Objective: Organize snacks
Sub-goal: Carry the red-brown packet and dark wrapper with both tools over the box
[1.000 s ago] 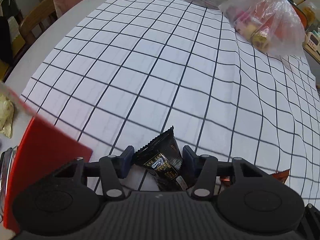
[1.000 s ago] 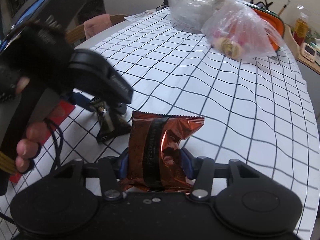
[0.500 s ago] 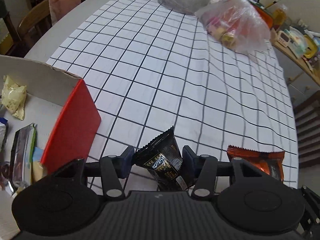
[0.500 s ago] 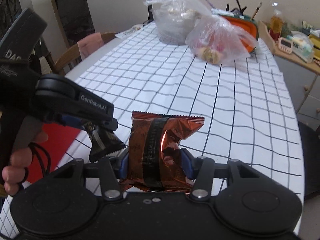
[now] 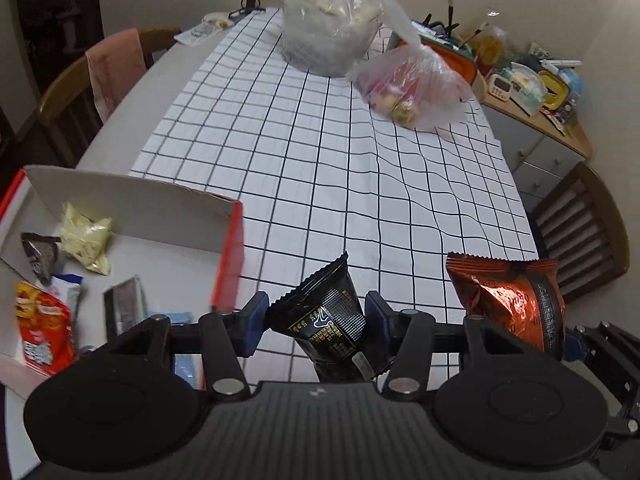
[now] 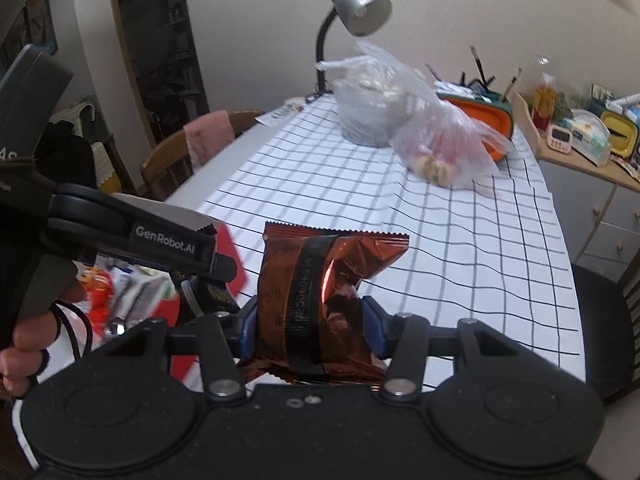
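My left gripper [image 5: 316, 320] is shut on a black snack packet [image 5: 326, 318] and holds it in the air over the checked tablecloth [image 5: 320, 168], just right of an open cardboard box [image 5: 132, 204] with red outer walls. The box holds several snacks, among them a pale yellow packet [image 5: 84, 238] and a red packet [image 5: 42, 330]. My right gripper [image 6: 310, 330] is shut on a copper-orange snack packet [image 6: 320, 300], which also shows in the left wrist view [image 5: 512, 300]. The left gripper [image 6: 120, 232] appears at the left of the right wrist view.
Two clear plastic bags of food [image 5: 328, 32] [image 5: 412, 88] sit at the table's far end beside an orange container [image 6: 484, 114] and a desk lamp [image 6: 356, 12]. Wooden chairs [image 5: 80, 92] [image 5: 584, 224] stand left and right. A cluttered sideboard [image 5: 536, 92] is at the far right.
Both grippers have risen with their packets still held. The left view has lifted and now looks down into the open box at its left.
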A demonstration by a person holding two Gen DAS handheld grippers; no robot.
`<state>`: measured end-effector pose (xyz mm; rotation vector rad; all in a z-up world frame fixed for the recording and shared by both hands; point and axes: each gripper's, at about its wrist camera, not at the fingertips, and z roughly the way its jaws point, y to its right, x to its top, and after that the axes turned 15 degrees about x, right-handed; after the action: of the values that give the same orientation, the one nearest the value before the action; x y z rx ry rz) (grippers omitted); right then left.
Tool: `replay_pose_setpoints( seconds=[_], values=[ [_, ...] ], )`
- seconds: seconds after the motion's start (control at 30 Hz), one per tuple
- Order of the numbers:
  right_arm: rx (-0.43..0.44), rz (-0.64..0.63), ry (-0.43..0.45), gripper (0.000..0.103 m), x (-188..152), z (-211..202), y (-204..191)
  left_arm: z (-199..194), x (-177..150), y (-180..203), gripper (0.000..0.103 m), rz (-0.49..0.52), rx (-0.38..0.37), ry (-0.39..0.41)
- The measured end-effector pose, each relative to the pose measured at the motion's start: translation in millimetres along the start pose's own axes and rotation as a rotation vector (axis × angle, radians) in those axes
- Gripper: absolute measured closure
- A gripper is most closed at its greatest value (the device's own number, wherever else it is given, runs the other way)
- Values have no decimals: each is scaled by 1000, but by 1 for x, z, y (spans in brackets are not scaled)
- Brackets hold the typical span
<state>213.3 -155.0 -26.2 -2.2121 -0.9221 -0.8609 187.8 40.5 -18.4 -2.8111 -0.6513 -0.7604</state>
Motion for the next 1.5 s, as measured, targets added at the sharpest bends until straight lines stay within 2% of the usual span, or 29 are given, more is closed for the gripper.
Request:
replay_pose_setpoints(
  seconds=[0.3, 0.7, 1.07, 1.5],
  values=[
    [10, -43, 33, 53, 16, 3, -61, -41, 2, -70, 51, 14, -11, 76],
    [42, -87, 15, 53, 27, 47, -122, -45, 8, -160, 51, 13, 60, 114],
    [24, -90, -74, 53, 27, 119, -139, -2, 18, -210, 51, 13, 149, 63],
    [18, -174, -199, 53, 19, 199, -153, 60, 21, -216, 51, 85, 196, -27]
  ],
)
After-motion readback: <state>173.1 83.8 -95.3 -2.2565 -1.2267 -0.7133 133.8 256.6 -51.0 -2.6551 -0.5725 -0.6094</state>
